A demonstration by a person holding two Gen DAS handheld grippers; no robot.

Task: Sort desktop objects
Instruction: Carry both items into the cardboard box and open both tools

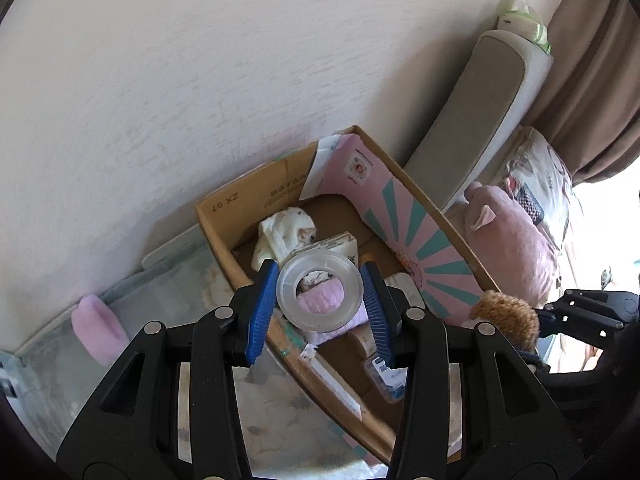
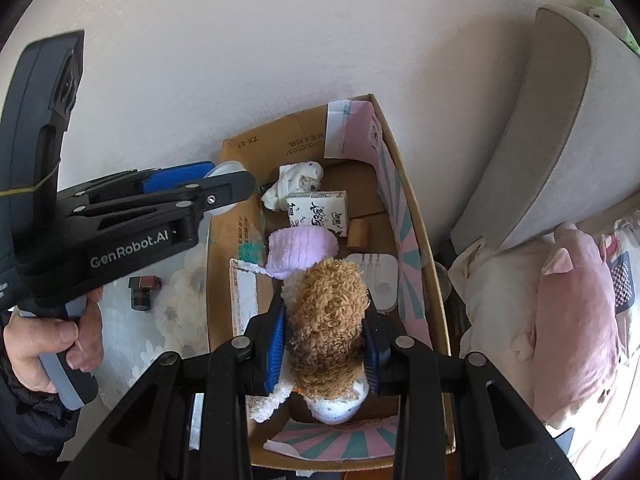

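Both grippers loaded, both over the cardboard box [image 2: 420, 240]. Left gripper [image 1: 320, 296] has its jaws clamped on a clear tape roll [image 1: 319, 290], roll face-on to the camera with its hole open toward the lens, pads on opposite sides of the rim. It sits above the box's left wall, near the far end, so release needs a small shift right and inward to drop clear of the edge. Right gripper [image 2: 326, 344] jaws are closed on a brown plush toy [image 2: 328, 320], its long axis running along the fingers, pointing into the box. It hangs over the near half, directly above the contents: lilac fuzzy item [image 2: 301, 254], tissue pack [image 2: 318, 213], white cloth [image 2: 296, 182]. My read: right is better placed to drop first. A small dark block [image 2: 144, 293] lies outside on the floral tabletop [image 2: 176, 320], unsorted.
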